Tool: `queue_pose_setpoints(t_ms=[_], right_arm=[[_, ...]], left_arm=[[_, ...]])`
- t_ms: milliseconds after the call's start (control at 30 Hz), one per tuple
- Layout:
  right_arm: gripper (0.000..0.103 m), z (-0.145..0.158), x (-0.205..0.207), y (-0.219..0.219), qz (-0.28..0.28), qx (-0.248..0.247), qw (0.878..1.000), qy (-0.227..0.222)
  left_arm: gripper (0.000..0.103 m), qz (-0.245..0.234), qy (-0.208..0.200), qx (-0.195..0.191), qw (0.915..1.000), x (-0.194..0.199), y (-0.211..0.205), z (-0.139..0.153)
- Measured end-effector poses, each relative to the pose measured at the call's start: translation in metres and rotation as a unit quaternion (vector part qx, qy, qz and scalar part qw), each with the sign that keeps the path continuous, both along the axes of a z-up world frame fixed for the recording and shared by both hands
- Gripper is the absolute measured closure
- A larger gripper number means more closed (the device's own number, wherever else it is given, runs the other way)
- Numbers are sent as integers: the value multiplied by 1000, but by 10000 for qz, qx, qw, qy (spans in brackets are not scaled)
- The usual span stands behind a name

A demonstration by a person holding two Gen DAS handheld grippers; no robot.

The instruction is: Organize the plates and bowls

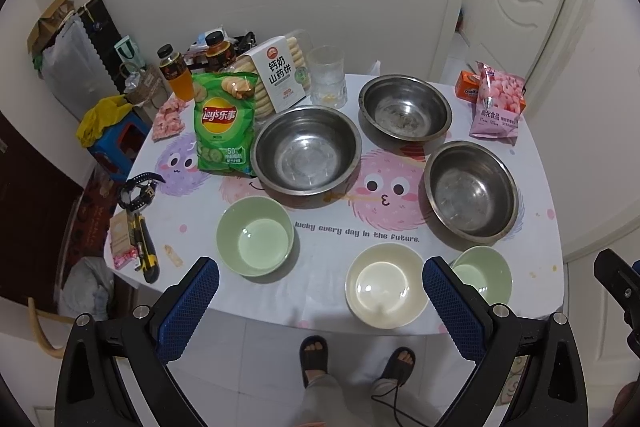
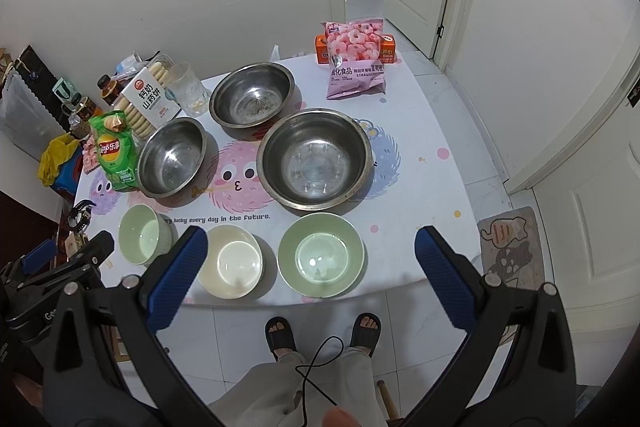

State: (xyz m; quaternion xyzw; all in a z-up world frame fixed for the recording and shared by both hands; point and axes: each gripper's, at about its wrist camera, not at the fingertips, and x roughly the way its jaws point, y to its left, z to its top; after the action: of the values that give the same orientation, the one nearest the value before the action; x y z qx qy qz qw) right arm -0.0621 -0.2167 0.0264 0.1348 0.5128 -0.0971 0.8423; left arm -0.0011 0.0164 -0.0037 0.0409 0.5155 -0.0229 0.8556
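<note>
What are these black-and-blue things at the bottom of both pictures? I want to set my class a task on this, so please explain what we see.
They are handheld tongs, one in each of a person's hands, each carrying a camera that looks along its two fingers. One picture comes from the left tongs, the other from the right tongs. Both are open and hold nothing. On the table stand three steel bowls and, nearer, two green bowls flanking a cream bowl, among snacks, bottles and a glass. The person's sandalled feet show below.
</note>
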Motion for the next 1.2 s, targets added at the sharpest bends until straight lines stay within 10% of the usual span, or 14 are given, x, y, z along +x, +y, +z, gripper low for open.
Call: queue_pose_setpoints(t_ms=[833, 1200], right_arm=[[0, -4, 4, 3, -23, -38, 10000, 38], [0, -7, 11, 4, -358, -182, 9992, -33]], left_arm=[[0, 8, 66, -4, 10000, 2, -5, -2], [0, -488, 367, -652, 9960, 23, -11, -23]])
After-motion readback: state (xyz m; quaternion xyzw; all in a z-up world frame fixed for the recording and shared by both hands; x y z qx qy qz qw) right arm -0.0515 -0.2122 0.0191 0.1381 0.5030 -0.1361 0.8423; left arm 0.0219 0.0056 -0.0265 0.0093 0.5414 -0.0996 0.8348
